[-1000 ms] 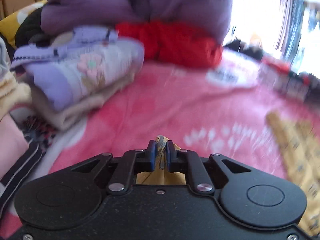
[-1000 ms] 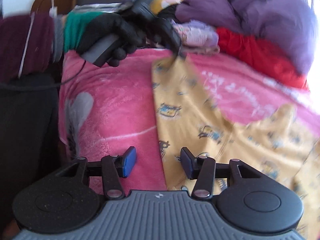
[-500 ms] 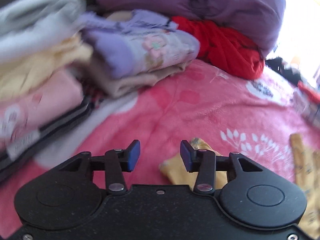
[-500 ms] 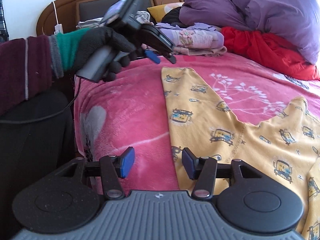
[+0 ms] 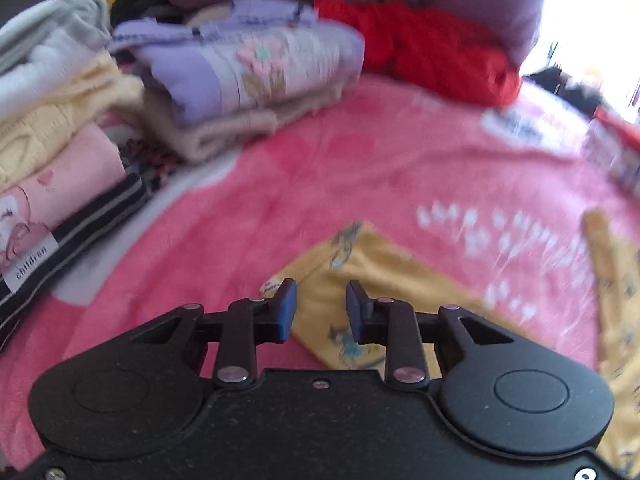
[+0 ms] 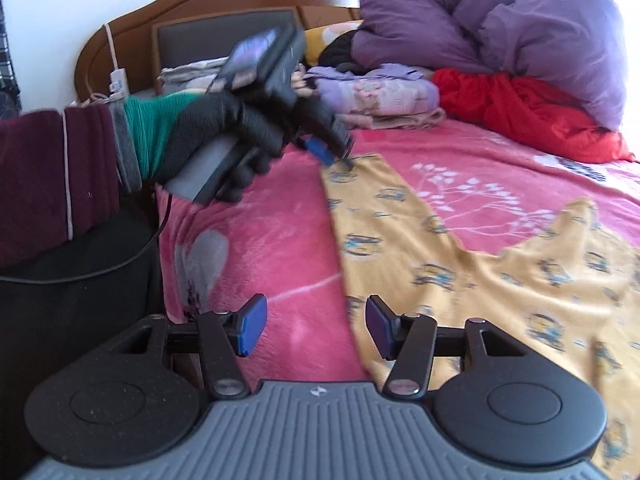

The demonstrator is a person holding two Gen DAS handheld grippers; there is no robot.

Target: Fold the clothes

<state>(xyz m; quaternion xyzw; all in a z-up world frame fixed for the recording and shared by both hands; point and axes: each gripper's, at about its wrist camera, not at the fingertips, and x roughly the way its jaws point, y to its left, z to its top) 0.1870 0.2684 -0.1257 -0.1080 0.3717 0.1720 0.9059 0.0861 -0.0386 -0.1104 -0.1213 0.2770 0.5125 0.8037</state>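
Both grippers' jaws apart: left gripper point(image 5: 321, 311) over the leg end of the yellow cartoon-print cotton trousers point(image 6: 460, 268), flat on pink fleece blanket point(image 6: 280, 240); right gripper point(image 6: 316, 326) straddles their near edge.

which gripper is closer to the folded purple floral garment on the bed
Left. The left gripper hovers at the far end of the yellow pants, just short of the folded purple floral garment. The right gripper sits over the pants' near edge.

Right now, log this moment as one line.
left gripper: open, over leg end of yellow pants | right gripper: open, at pants' near edge | pants: flat on pink blanket
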